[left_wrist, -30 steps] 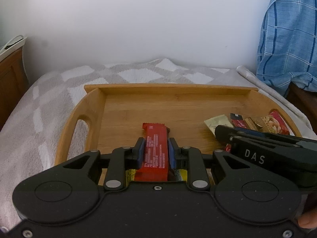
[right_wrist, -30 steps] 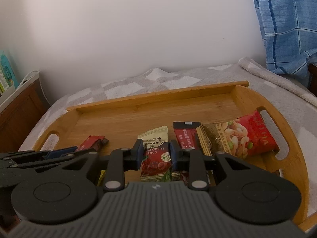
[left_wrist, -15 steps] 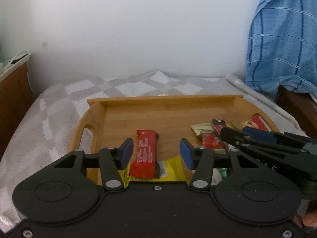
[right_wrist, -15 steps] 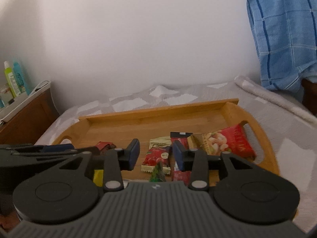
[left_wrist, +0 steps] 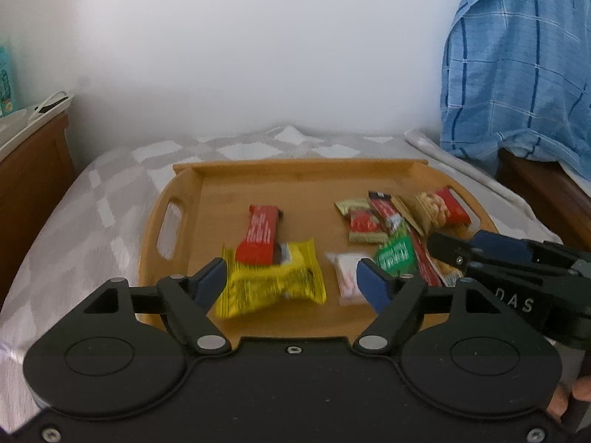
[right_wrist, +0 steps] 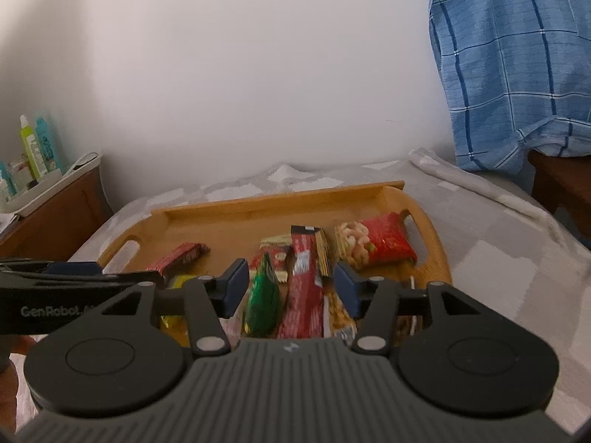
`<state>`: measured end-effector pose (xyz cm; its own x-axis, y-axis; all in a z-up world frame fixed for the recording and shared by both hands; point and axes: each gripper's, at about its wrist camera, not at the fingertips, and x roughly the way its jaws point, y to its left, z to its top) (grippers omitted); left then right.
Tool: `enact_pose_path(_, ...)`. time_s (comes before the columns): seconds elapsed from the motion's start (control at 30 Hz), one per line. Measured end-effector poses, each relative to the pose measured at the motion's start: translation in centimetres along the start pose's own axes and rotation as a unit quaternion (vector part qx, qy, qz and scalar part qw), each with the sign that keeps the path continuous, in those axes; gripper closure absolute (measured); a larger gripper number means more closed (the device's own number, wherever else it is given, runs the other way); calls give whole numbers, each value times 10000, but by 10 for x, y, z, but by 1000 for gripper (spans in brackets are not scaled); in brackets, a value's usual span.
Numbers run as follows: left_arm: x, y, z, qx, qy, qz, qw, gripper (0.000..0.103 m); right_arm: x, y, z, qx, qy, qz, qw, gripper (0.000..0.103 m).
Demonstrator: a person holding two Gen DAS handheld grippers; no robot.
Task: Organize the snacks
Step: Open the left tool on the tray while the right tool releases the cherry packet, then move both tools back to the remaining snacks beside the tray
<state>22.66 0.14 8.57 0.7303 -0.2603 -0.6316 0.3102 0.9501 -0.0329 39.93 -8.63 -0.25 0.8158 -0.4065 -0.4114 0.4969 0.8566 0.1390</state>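
A wooden tray (left_wrist: 184, 192) (right_wrist: 221, 217) lies on a grey checked blanket with snack packs in it. My left gripper (left_wrist: 291, 277) hovers at the tray's near edge, jaws opening, nothing pressed between them; below it lie a yellow pack (left_wrist: 273, 280), a red bar (left_wrist: 260, 232) and a small white packet (left_wrist: 345, 273). My right gripper (right_wrist: 288, 286) hangs over the right-hand pile, jaws opening and gripping nothing; a green packet (right_wrist: 262, 299), a long red bar (right_wrist: 303, 288) and a red nut bag (right_wrist: 376, 243) lie beneath. The right gripper (left_wrist: 491, 254) shows from the side in the left wrist view.
A blue plaid cloth (right_wrist: 517, 62) hangs at the right over dark wooden furniture (left_wrist: 543, 188). A wooden cabinet (right_wrist: 55, 214) with bottles (right_wrist: 35, 147) stands at the left. A white wall (left_wrist: 258, 55) rises behind the tray. A person's fingers (left_wrist: 569, 398) show at the lower right.
Both grippers let go of their snacks, the left the red bar and the right the cherry drop pack, opened wide and pulled back and up from the tray. More packs now show.
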Motion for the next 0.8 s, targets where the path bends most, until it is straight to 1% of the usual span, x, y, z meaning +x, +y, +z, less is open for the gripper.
enact_pose_path(0.1,-11,0,-12,28,9,88,10000,22,-9,-1,-7,-33,15,-7,10000,30)
enact_pose_path(0.33,-26,6,-37,59,219,261,9994,21,-31,0,-25,-22,26,117,9999,23)
enact_pose_path(0.6,-40,13,-60,109,345,333,9988,19,-55,18,-46,-433,-80,230,9988,17)
enact_pose_path(0.8,-53,26,-74,-131,389,326,9986,18,-63,32,-58,-756,-101,370,9964,14)
